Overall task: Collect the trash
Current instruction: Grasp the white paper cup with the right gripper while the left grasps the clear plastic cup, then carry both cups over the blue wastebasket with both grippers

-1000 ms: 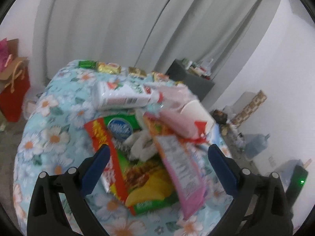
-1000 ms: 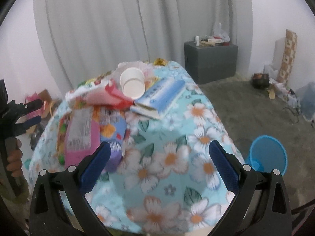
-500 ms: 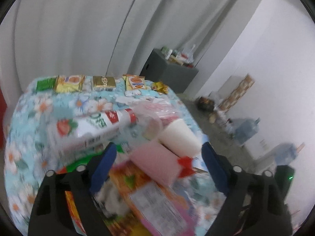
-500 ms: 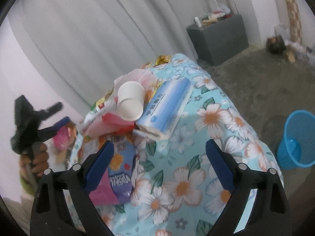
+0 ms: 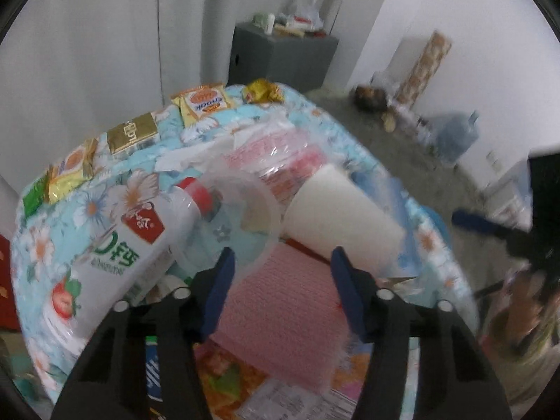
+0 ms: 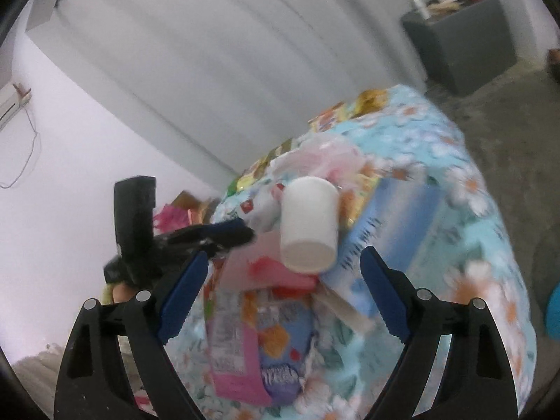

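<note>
i bring my left gripper (image 5: 280,273), jaws closing but empty, over the pink packet (image 5: 280,315) just beside the white cup (image 5: 336,217); right gripper (image 6: 283,290) gapes nearby; next, a pinch.

The left tongs (image 5: 280,269) are pointing steeply downward, and their blue-padded jaws are closing, with nothing pressed between the pads. The right tongs (image 6: 283,273) are angling down more gently, their jaws standing wide apart and gripping nothing. In the right wrist view the left tongs are reaching in from the left with a hand (image 6: 120,290) showing beneath their black body, and in the left wrist view the right tongs are showing, blurred, at the far right edge.
</note>
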A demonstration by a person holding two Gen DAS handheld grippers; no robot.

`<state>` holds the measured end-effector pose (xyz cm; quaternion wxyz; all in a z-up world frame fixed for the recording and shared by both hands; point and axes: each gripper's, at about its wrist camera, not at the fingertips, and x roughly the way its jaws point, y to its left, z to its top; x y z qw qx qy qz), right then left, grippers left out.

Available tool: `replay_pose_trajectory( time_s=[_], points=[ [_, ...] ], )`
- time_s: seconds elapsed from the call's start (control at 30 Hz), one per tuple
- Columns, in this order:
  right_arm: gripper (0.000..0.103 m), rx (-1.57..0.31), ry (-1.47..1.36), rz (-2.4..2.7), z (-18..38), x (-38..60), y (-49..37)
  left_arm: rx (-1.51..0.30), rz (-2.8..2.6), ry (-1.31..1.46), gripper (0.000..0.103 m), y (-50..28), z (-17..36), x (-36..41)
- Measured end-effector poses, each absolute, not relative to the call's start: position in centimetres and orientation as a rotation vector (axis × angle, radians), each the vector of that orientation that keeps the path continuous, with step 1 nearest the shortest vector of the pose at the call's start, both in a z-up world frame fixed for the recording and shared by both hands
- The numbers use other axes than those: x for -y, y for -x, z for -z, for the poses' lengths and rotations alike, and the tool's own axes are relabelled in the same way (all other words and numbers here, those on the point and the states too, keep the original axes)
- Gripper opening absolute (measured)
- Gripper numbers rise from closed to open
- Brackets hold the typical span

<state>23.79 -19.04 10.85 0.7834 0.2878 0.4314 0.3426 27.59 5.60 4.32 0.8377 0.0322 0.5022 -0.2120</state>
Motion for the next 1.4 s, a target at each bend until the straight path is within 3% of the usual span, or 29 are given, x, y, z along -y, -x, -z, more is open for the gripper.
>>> replay_pose_trajectory(
  time_s=[0.37, 0.47, 0.6, 0.73, 1.4],
  points=[
    [0.079, -1.155, -0.485, -0.81, -9.1, 13.4, -29.5, -1.138, 0.384, -0.081, 0.029, -30.5, -1.8, -6.0],
    [0.073, -1.216, -0.451, -0.806, -8.1, 12.2, -29.9, -1.128, 0.392, -0.07, 0.02, -30.5, -1.9, -6.1],
    [0.057, -1.248, -0.444, -0.809, -7.2, 11.6, -30.3, -1.103, 0.402, -0.077, 0.012, -30.3, -2.3, -6.0],
    [0.056, -1.24, -0.455, -0.81, -7.1, 11.6, -30.2, -1.064, 0.396, -0.086, 0.006, -29.9, -3.2, -6.0],
    [0.056, -0.931, -0.617, -0.809, -15.5, 21.4, -21.8, -0.816, 0.393, -0.004, 0.005, -22.7, -14.8, -7.3]
  ],
)
